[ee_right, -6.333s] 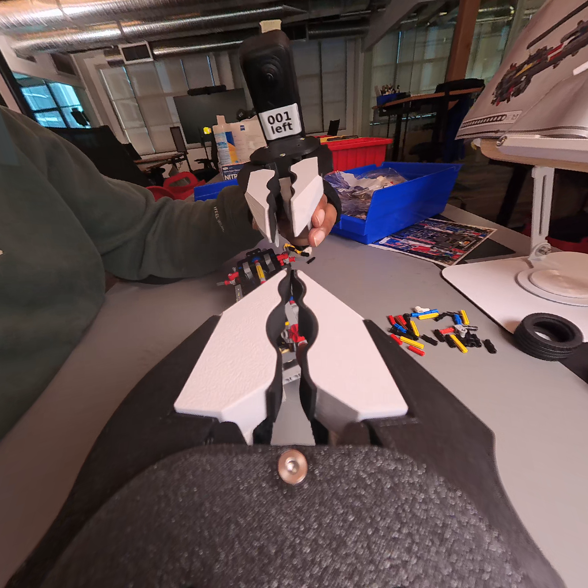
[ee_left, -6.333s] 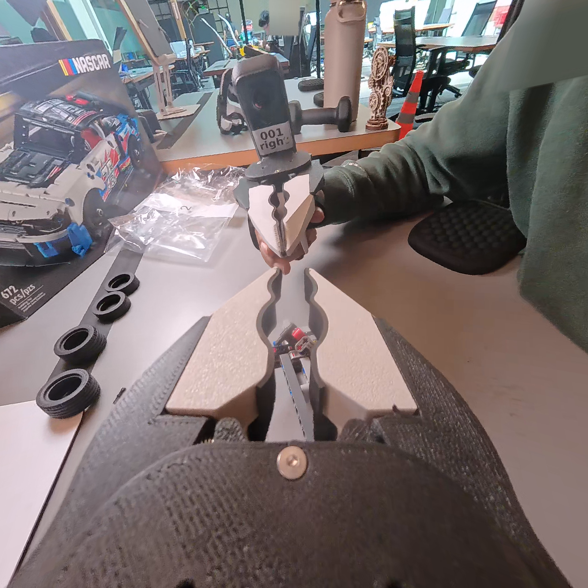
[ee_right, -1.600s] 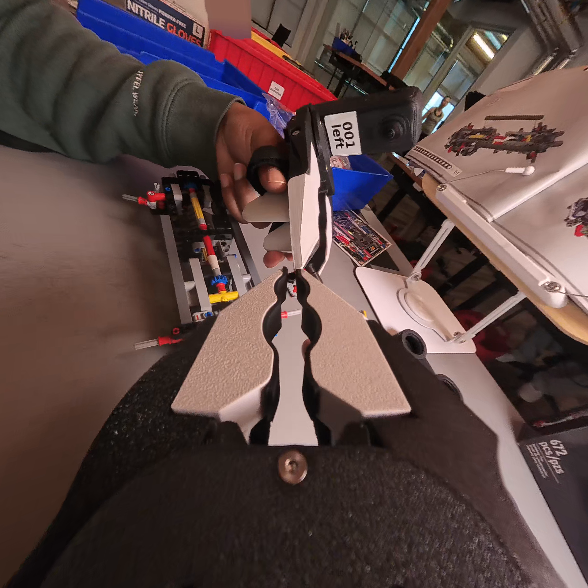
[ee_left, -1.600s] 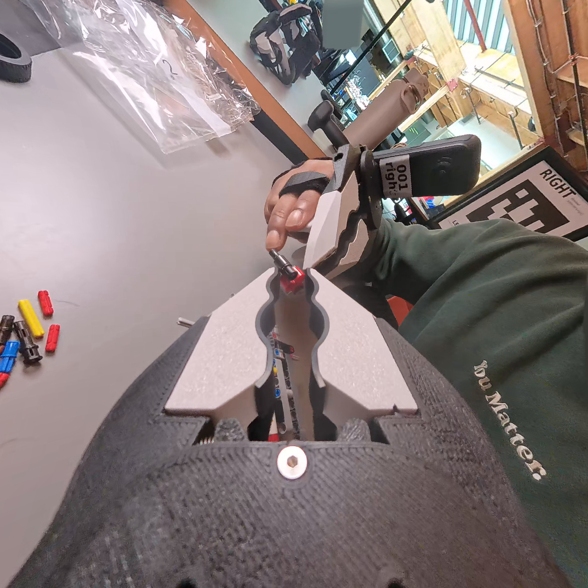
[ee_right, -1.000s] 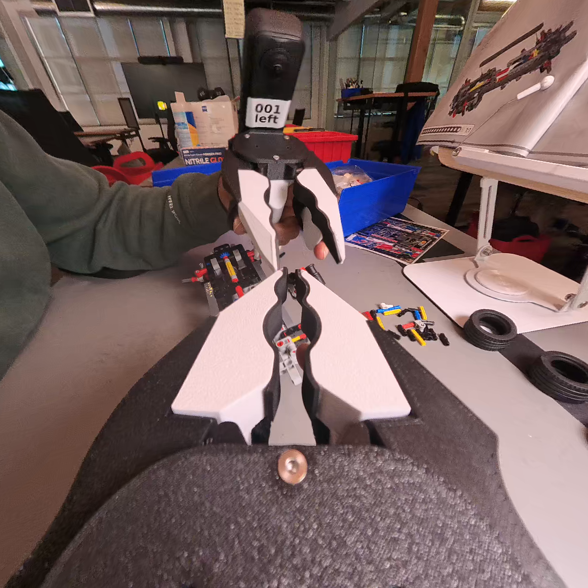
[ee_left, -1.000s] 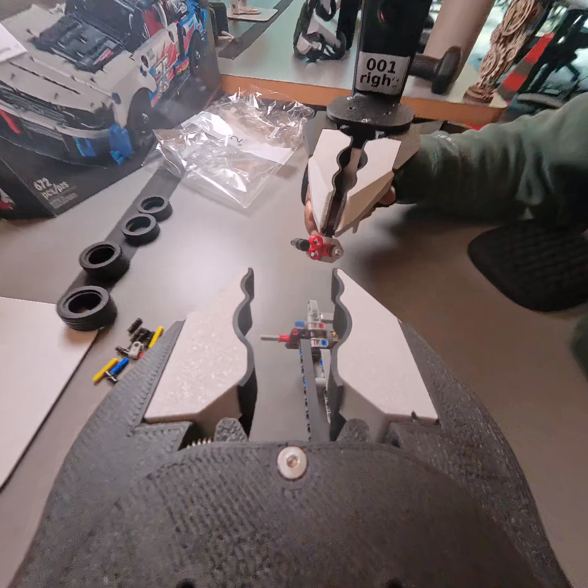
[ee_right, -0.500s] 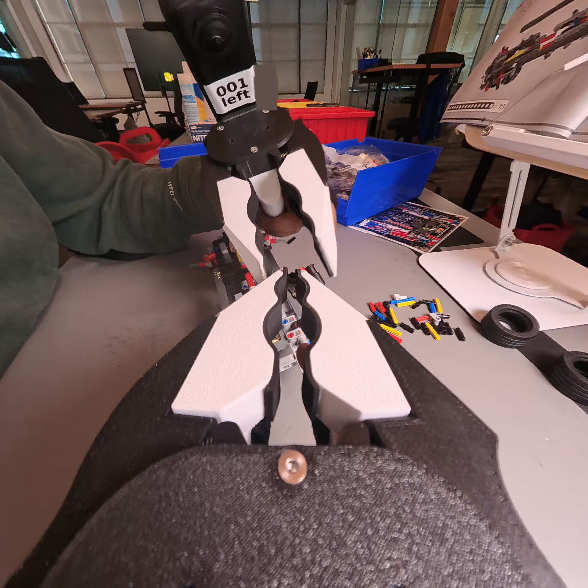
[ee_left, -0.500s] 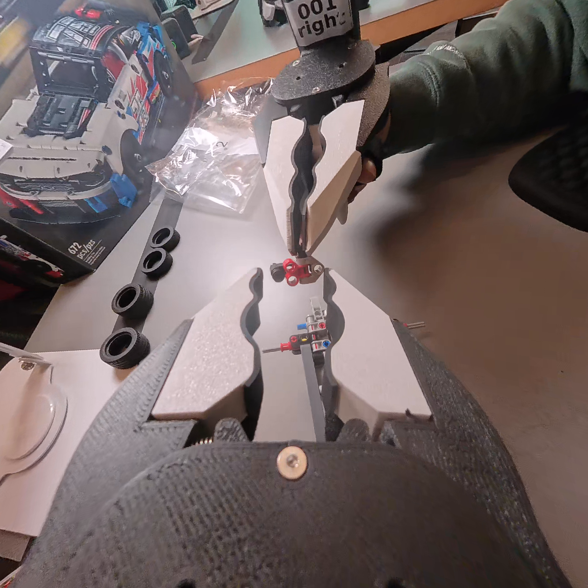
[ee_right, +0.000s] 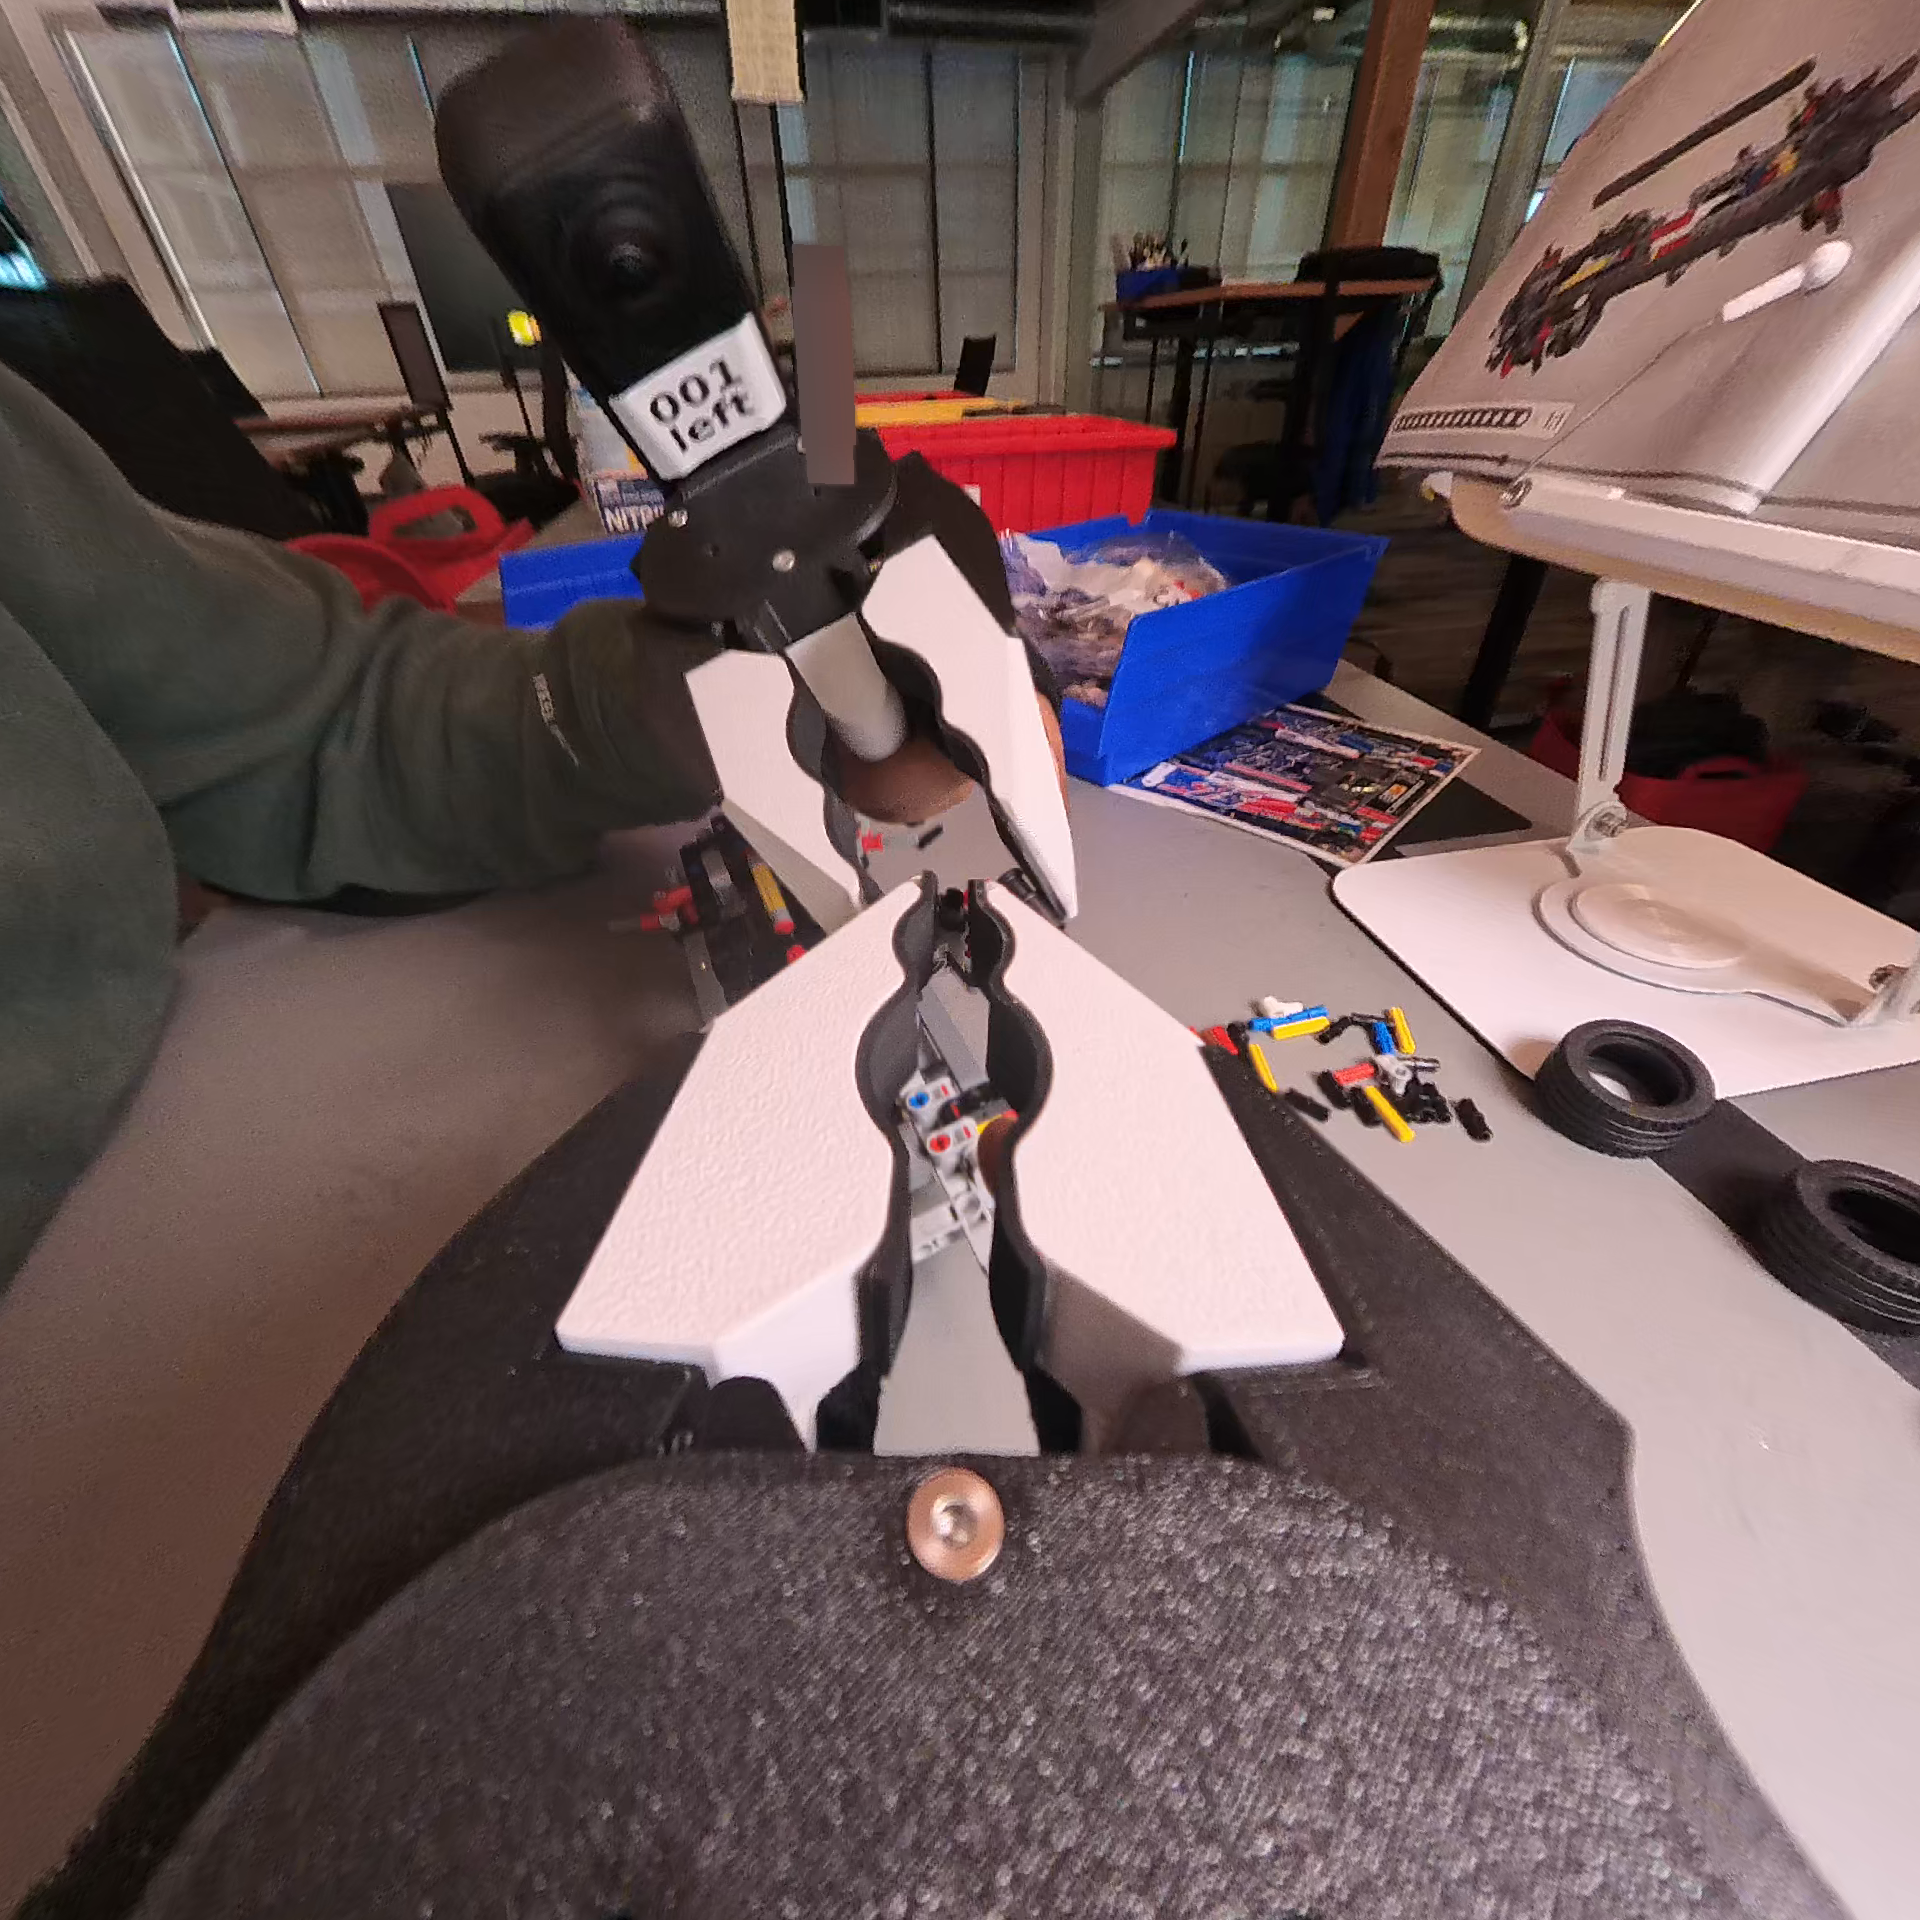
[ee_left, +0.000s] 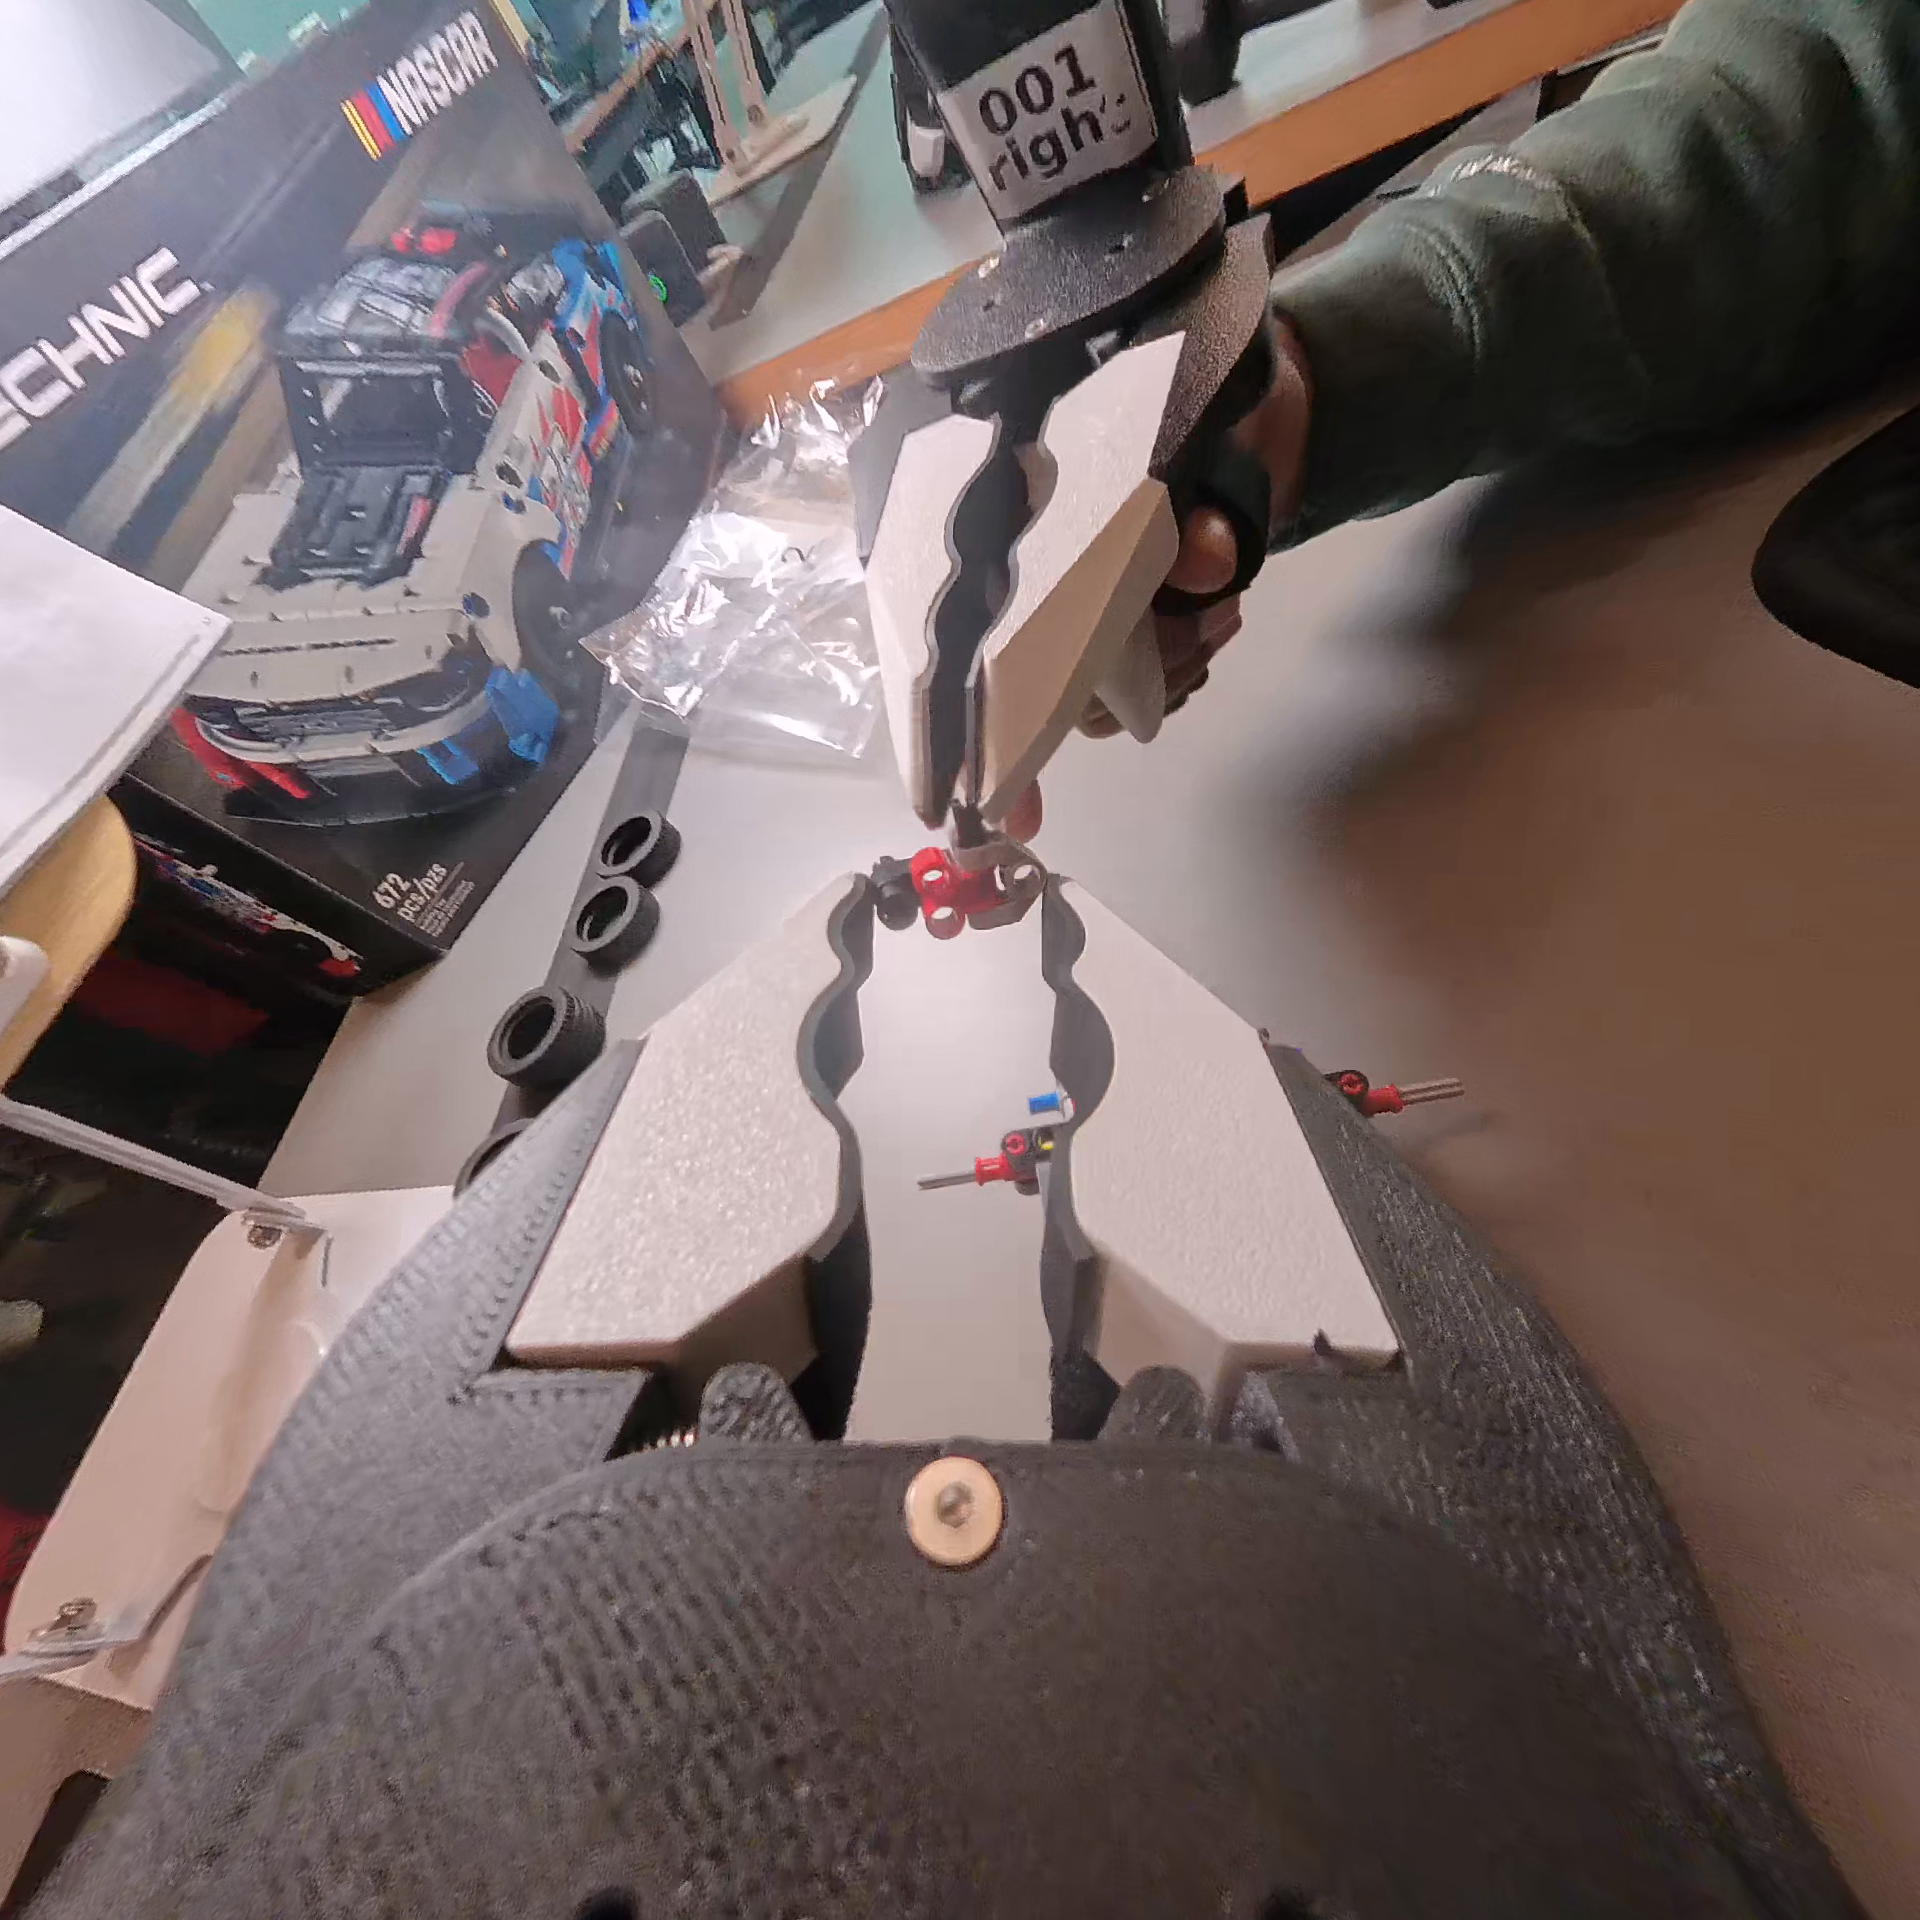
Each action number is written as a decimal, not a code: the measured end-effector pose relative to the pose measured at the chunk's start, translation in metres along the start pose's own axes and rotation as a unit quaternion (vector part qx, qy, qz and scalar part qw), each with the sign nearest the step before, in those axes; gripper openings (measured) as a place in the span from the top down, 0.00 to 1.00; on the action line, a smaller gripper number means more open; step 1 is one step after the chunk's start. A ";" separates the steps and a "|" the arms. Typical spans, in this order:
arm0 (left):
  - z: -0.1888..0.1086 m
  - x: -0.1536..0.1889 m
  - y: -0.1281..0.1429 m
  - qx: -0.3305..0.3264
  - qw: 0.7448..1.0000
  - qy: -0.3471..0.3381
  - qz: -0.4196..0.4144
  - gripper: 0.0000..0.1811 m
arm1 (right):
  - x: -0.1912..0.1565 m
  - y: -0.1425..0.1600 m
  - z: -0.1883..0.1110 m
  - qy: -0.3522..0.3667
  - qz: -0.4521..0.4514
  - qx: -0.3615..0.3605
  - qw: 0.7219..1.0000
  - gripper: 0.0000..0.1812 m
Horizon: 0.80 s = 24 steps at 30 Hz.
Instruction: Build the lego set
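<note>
Lego chassis lies on the desk beneath both claws. We pinch a small red-and-grey connector in the right claw, hanging between the spread tips of our left claw. Next we likely need to grip it and press it into the frame squarely.
</note>
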<state>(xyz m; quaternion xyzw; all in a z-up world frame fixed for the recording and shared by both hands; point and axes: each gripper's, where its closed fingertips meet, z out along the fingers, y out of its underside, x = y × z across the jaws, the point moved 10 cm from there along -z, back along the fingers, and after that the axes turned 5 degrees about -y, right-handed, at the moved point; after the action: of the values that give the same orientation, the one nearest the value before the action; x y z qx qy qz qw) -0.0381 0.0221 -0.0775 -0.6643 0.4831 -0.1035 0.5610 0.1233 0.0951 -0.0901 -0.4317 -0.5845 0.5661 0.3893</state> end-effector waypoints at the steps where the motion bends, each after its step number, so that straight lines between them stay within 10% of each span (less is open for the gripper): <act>1: -0.002 -0.001 -0.001 0.009 1.000 -0.005 0.004 0.83 | 0.001 -0.002 -0.002 0.000 0.011 0.017 1.000 0.96; 24: -0.015 0.011 -0.017 0.134 0.983 -0.047 0.120 0.83 | 0.008 0.001 -0.003 -0.153 0.230 0.098 0.956 0.87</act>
<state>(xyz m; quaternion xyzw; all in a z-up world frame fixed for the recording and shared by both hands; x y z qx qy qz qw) -0.0337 0.0025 -0.0627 -0.5245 0.5142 -0.0672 0.6753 0.1238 0.1032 -0.0909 -0.4225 -0.4637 0.7539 0.1953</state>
